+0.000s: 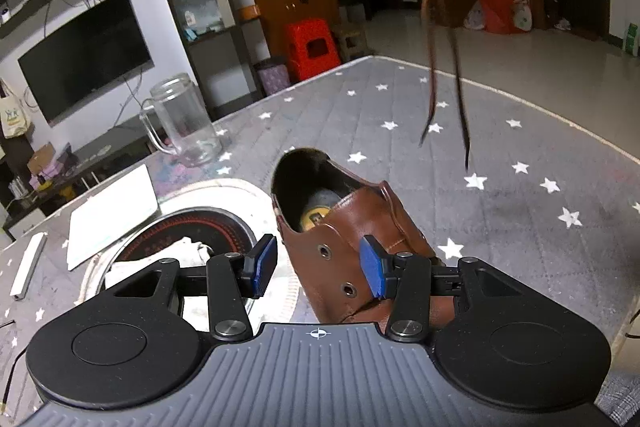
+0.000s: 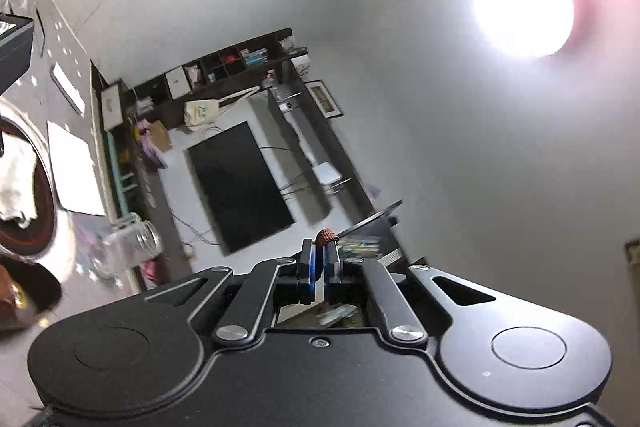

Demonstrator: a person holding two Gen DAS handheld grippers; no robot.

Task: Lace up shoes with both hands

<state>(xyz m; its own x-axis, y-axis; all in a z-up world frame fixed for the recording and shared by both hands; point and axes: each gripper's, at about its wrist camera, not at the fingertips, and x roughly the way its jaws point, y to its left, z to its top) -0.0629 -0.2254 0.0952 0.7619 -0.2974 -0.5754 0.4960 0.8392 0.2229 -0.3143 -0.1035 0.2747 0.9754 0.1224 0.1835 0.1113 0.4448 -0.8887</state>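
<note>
A brown leather shoe (image 1: 360,227) stands on the star-patterned cloth with its heel opening turned away from me. My left gripper (image 1: 319,267) is open around its near eyelet flap: the left pad (image 1: 266,265) stands clear of the leather, and the right pad (image 1: 372,271) lies over the tongue gap. A brown shoelace (image 1: 434,27) hangs down from above, both ends dangling free over the cloth to the right of the shoe. In the right wrist view my right gripper (image 2: 319,259) points up toward the ceiling, shut on a fold of that shoelace (image 2: 326,237).
A glass mug (image 1: 180,123) stands to the back left of the shoe. A round cooktop with a white cloth (image 1: 188,243) and a white sheet (image 1: 112,211) lie on the left. The table's curved edge (image 1: 520,99) runs behind and to the right.
</note>
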